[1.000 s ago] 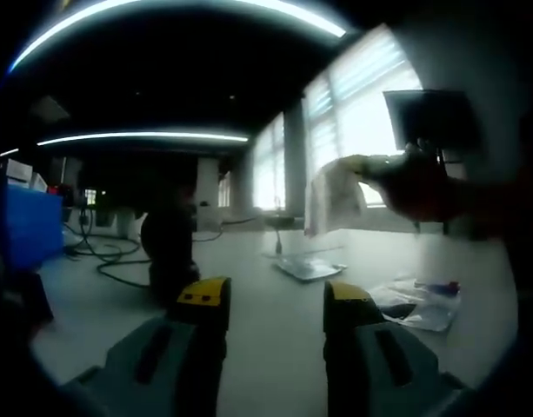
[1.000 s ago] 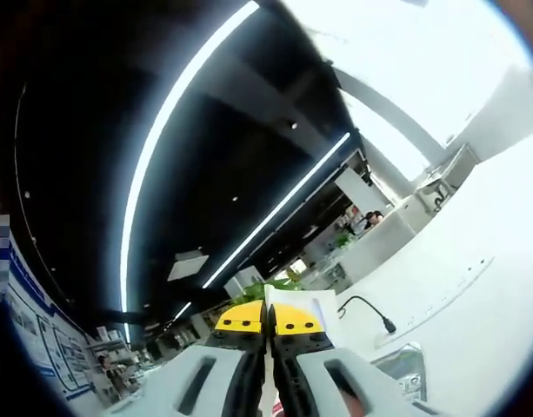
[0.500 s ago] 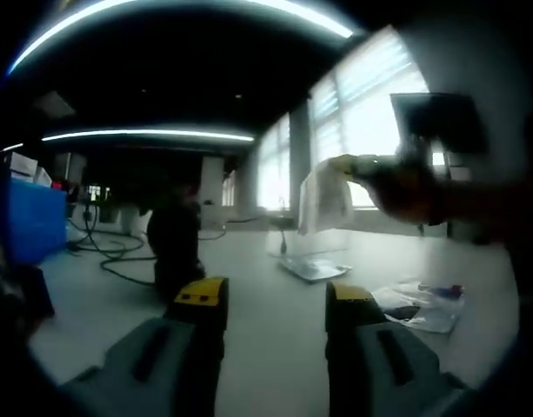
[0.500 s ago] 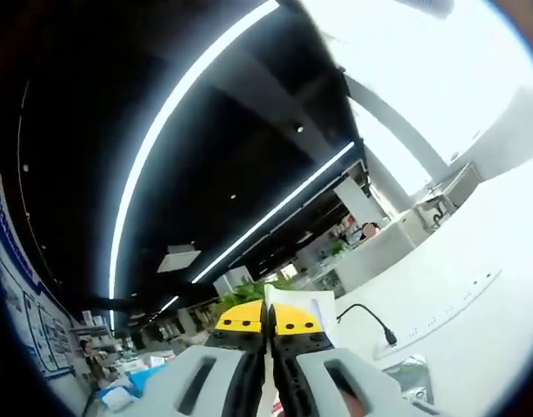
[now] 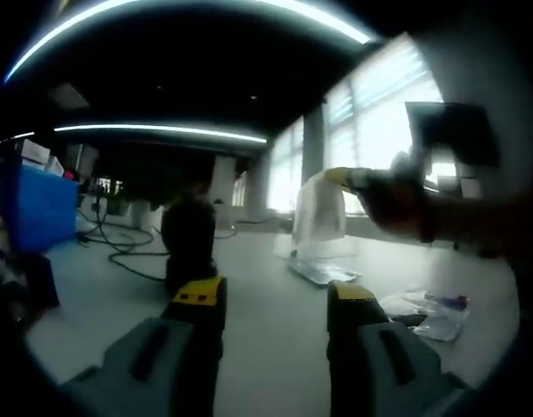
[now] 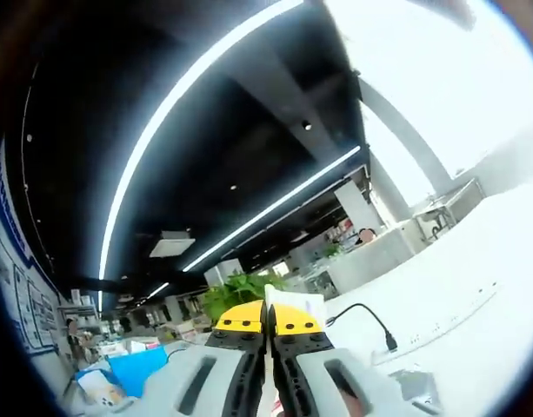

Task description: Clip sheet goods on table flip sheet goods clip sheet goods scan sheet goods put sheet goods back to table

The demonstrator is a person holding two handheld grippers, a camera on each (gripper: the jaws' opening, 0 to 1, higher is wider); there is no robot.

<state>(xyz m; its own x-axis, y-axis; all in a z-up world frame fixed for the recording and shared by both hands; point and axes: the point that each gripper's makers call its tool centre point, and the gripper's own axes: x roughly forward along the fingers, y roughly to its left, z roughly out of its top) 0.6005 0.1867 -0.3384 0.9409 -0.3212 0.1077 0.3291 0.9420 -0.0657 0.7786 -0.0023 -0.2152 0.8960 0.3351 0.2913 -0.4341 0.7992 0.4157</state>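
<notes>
The right gripper has its jaws pressed together on a pale sheet, which pokes up past the yellow tips. The left gripper is spread with nothing between the jaws, low over the table; ahead and to its right, the sheet hangs from the right gripper.

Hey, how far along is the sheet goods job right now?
Done, it seems: the sheet goods are clipped and lifted off the table. In hand: the right gripper is shut on the sheet, holding it up in the air; the left gripper is open and empty over the table. Left: the scan, which I cannot confirm, and putting the sheet back down.
</notes>
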